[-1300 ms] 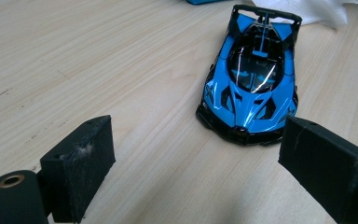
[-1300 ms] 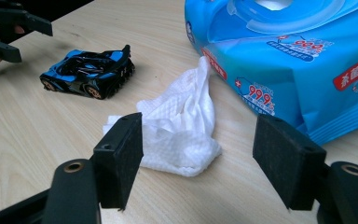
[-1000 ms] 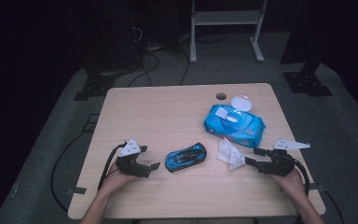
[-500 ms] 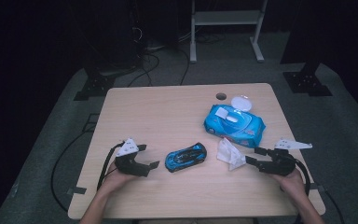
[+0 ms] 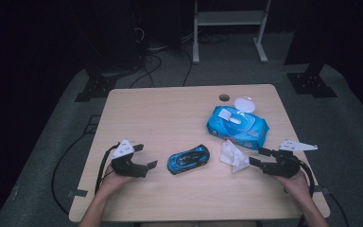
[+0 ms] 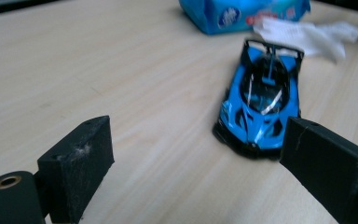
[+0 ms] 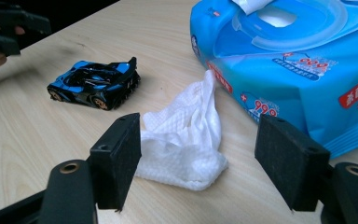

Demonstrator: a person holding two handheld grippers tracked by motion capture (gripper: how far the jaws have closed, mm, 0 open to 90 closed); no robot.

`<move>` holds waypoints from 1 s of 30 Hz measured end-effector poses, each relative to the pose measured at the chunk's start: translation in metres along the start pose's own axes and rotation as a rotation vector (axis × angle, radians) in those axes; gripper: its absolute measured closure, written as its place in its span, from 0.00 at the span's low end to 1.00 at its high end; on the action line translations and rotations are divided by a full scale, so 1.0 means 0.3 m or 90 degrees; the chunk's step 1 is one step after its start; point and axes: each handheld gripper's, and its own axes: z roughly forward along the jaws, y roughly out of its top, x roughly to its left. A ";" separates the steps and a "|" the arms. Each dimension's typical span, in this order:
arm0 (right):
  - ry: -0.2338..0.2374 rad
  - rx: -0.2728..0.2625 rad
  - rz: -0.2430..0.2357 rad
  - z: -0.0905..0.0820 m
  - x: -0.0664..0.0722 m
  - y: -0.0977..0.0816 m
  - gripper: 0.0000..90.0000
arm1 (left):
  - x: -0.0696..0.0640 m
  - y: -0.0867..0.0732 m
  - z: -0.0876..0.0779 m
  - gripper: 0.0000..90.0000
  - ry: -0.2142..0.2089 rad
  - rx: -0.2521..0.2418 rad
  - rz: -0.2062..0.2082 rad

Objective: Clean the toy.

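Nothing picked up yet. Wipe (image 7: 186, 135) out of the pack (image 7: 303, 60), near the table's (image 5: 170, 113) right edge. Car (image 6: 261, 105) untouched. Left gripper (image 6: 205, 163) and right gripper (image 7: 198, 161) wide open, holding nothing.

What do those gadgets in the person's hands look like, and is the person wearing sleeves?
Each hand holds a black gripper: the left gripper and right gripper both end in two blocky black jaws with matte pads. Each carries a pale grey three-cornered plate on top and trails a black cable. No sleeves show on the forearms.
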 end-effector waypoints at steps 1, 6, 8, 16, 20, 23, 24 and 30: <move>-0.002 0.007 -0.004 -0.003 0.001 0.000 0.33 | 0.009 0.002 -0.007 0.09 0.010 -0.011 -0.008; -0.001 -0.009 -0.012 -0.040 0.014 0.003 0.32 | 0.058 -0.005 -0.041 0.04 0.055 -0.034 -0.050; 0.000 -0.013 -0.010 -0.041 0.012 0.005 0.32 | 0.074 -0.012 -0.060 0.04 0.071 -0.049 -0.057; -0.001 0.019 -0.019 0.015 0.022 0.019 0.32 | 0.084 -0.039 -0.087 0.04 0.094 -0.043 -0.073; 0.001 0.026 -0.022 0.019 0.038 0.016 0.33 | 0.082 -0.042 -0.101 0.04 0.113 -0.047 -0.082; -0.001 0.033 -0.016 0.015 0.035 0.008 0.33 | 0.091 -0.043 -0.100 0.04 0.134 -0.047 -0.086; -0.005 0.037 -0.014 0.015 0.031 0.006 0.33 | 0.097 -0.045 -0.100 0.04 0.148 -0.041 -0.092; -0.013 0.045 0.003 0.002 0.009 -0.005 0.33 | 0.167 -0.082 -0.123 0.04 0.227 -0.020 -0.138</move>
